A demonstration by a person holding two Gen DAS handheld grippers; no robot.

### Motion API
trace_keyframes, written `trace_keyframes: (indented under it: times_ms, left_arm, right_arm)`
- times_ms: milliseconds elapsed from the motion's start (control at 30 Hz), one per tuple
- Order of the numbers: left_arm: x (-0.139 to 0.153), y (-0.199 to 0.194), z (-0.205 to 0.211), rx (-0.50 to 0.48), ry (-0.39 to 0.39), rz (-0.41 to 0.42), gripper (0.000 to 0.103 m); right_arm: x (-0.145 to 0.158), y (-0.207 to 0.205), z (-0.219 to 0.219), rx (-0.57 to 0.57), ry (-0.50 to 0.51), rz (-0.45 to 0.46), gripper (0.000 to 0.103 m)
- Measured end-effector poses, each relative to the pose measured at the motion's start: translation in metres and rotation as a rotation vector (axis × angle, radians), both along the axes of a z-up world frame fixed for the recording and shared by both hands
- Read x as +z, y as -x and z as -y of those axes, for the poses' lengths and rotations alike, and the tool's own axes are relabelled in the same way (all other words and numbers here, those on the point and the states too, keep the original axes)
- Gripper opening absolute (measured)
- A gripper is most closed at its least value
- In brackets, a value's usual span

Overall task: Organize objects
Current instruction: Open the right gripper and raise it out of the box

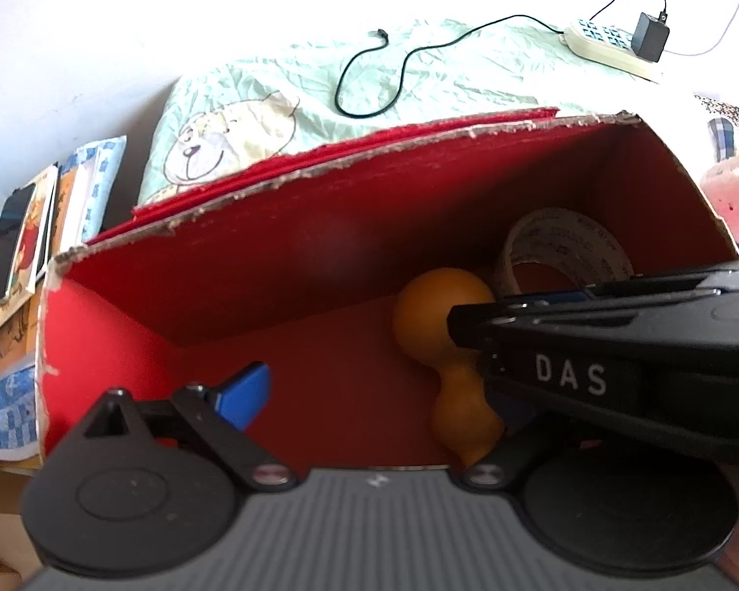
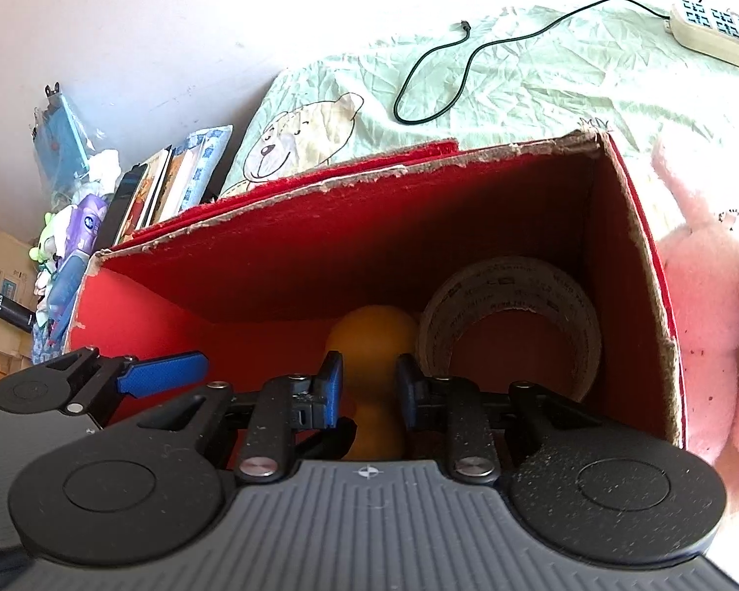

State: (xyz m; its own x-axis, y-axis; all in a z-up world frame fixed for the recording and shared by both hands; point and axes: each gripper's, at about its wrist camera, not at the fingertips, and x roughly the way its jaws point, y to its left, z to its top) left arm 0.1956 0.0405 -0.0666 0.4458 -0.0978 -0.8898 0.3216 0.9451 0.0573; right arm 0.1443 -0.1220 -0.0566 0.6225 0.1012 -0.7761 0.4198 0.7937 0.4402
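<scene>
A red cardboard box with a torn rim lies open toward me on the bed. Inside rest an orange gourd-shaped object and a roll of clear tape leaning in the right corner. My right gripper reaches into the box, its blue fingers shut on the orange object's narrow waist. In the left wrist view its black body crosses from the right. My left gripper stands open inside the box with nothing in it. Only its left finger shows.
The box sits on a pale green sheet with a bear print. A black cable runs to a power strip at the back right. A pink plush toy presses on the box's right side. Books stand at the left.
</scene>
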Motion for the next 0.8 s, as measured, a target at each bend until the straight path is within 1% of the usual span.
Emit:
trace_keyframes:
  times_ms: [233,367,467,667,800]
  left_arm:
    - [0.007,0.004,0.0,0.019,-0.015,0.027,0.096]
    - [0.024,0.012,-0.006,0.041,-0.012,0.07,0.097]
    - [0.038,0.021,-0.008,0.061,-0.025,0.108,0.098]
    - [0.056,0.042,-0.008,0.093,-0.06,0.161,0.099]
    - [0.066,0.057,-0.008,0.116,-0.07,0.176,0.099]
  right_arm:
    - [0.005,0.003,-0.002,-0.005,0.017,0.012,0.027]
    - [0.011,0.012,-0.002,-0.02,0.008,0.05,0.027]
    - [0.019,0.02,-0.004,-0.018,0.01,0.087,0.027]
    - [0.036,0.039,-0.014,-0.017,0.064,0.15,0.027]
    - [0.044,0.054,-0.018,-0.029,0.095,0.183,0.027]
